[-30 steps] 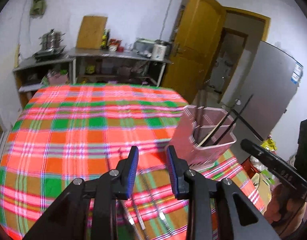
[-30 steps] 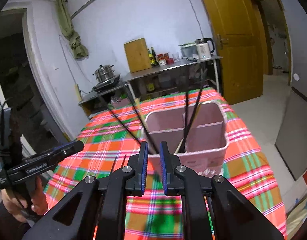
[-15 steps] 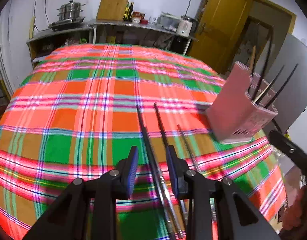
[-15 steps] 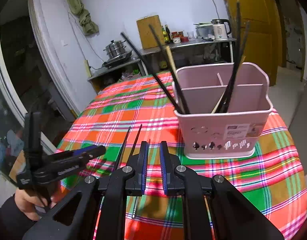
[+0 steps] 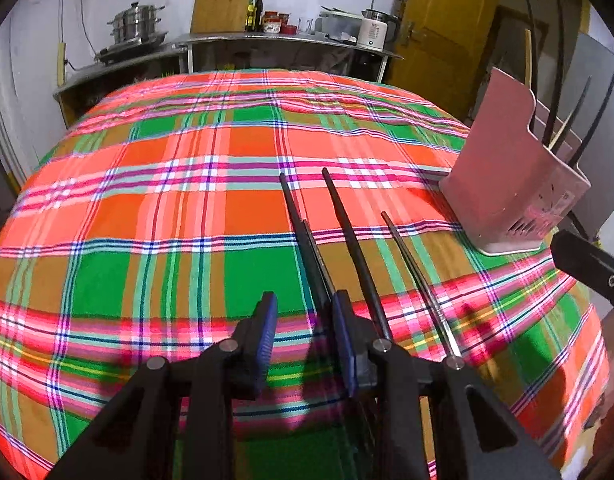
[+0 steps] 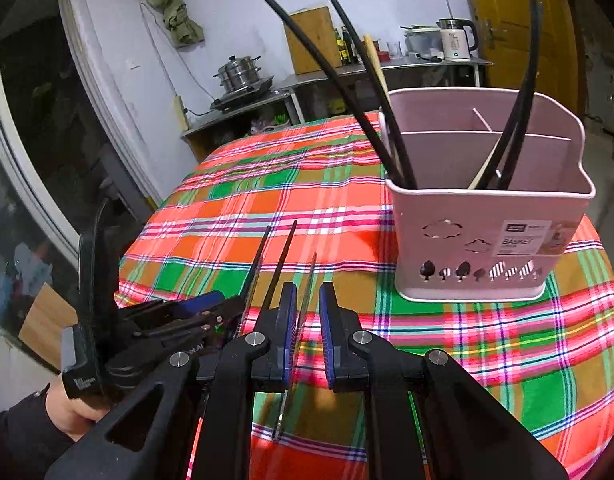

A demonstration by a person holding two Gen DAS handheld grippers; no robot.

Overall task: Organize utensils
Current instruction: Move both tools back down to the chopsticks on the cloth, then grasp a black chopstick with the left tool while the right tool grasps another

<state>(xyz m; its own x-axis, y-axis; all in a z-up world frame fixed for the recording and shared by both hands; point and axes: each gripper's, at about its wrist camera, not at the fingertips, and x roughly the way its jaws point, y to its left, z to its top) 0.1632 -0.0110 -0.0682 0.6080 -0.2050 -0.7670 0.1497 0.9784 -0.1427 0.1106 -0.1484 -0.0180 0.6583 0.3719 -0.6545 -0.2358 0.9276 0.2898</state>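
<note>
Several dark chopsticks (image 5: 349,236) lie side by side on the plaid cloth (image 5: 147,208) of the desk, left of the pink basket (image 6: 487,236). The basket stands upright on the cloth, with more black chopsticks (image 6: 339,80) leaning out of its front compartment. The left tool (image 5: 303,336) hovers low over the near ends of the lying chopsticks, jaws wide and empty. The right tool (image 6: 307,316) sits over the chopstick nearest the basket, jaws narrowly apart, gripping nothing.
</note>
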